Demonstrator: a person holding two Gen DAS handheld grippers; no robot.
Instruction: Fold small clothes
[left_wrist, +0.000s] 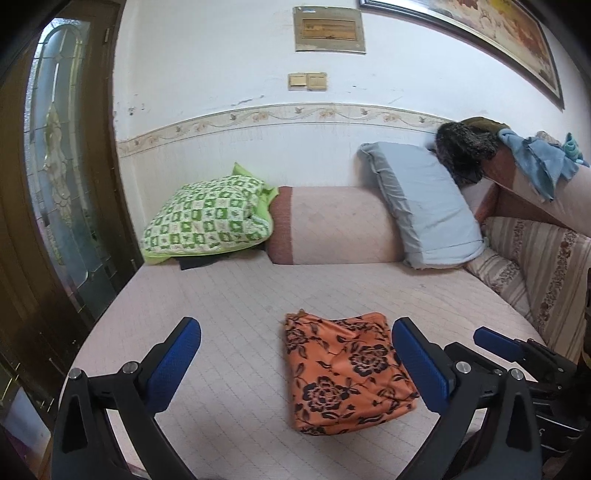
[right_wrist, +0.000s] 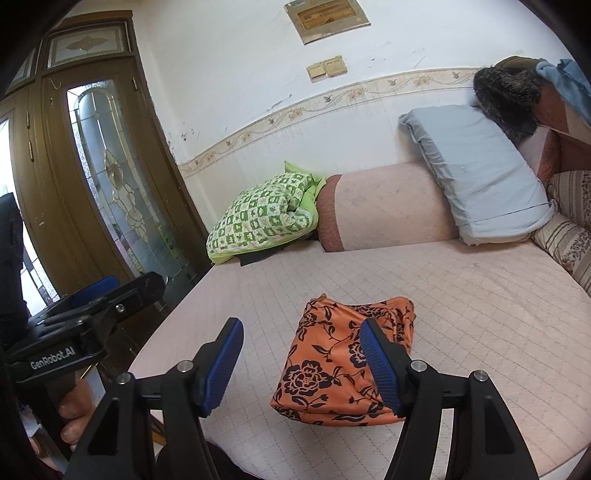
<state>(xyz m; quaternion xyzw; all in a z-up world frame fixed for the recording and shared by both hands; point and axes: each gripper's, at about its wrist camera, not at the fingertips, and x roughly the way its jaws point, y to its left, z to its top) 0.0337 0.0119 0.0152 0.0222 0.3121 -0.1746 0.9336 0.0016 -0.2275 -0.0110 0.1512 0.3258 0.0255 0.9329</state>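
Observation:
An orange garment with a black flower print (left_wrist: 343, 373) lies folded into a compact rectangle on the pink quilted bed. It also shows in the right wrist view (right_wrist: 332, 369). My left gripper (left_wrist: 295, 350) is open and empty, held above the bed, its blue fingers on either side of the garment's near edge. My right gripper (right_wrist: 301, 354) is open and empty too, with its right finger (right_wrist: 380, 362) in front of the garment. The right gripper also shows at the right edge of the left wrist view (left_wrist: 517, 354).
A green checked pillow (left_wrist: 210, 218), a pink bolster (left_wrist: 332, 225) and a grey-blue pillow (left_wrist: 421, 206) lie at the bed's far end. A striped cushion (left_wrist: 535, 266) lines the right side. A wooden door with glass (left_wrist: 59, 166) stands left of the bed.

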